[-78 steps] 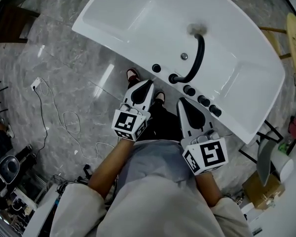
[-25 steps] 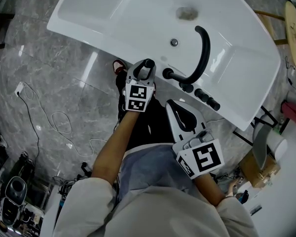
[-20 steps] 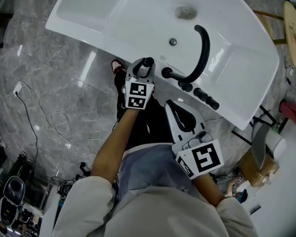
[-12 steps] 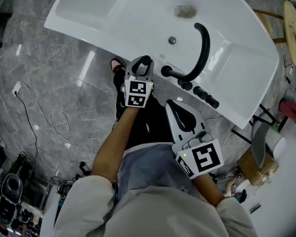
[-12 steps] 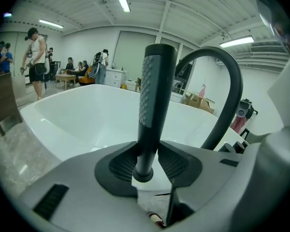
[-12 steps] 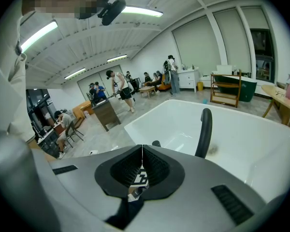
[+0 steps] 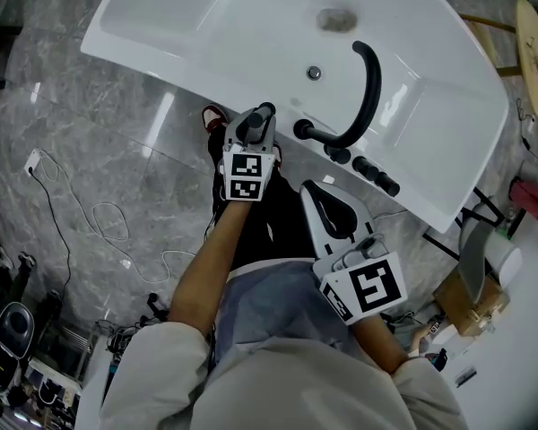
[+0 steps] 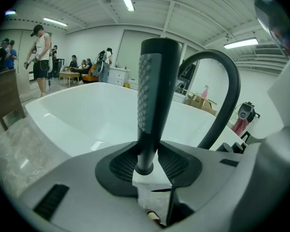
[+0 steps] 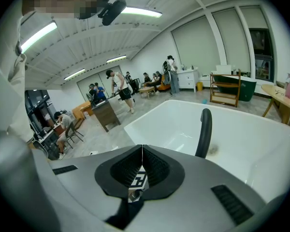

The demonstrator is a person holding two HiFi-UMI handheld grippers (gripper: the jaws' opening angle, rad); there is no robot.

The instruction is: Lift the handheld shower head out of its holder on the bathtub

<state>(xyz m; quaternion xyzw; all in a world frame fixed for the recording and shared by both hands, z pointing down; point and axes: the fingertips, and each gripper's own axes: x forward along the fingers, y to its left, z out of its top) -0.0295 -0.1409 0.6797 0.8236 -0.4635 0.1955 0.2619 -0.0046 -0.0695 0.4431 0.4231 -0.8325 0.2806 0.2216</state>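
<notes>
Pulling back slightly from the rim since half a second ago, the left gripper (image 7: 254, 125) clamps the handheld shower head (image 8: 153, 91). It stands upright between the jaws, its lower end showing just above the white bathtub (image 7: 206, 25) edge. A curved black spout (image 7: 370, 83) rises just beside it, with black knobs (image 7: 377, 177) farther right. The right gripper (image 7: 316, 192) hangs near the person's legs, jaws pressed together, empty.
</notes>
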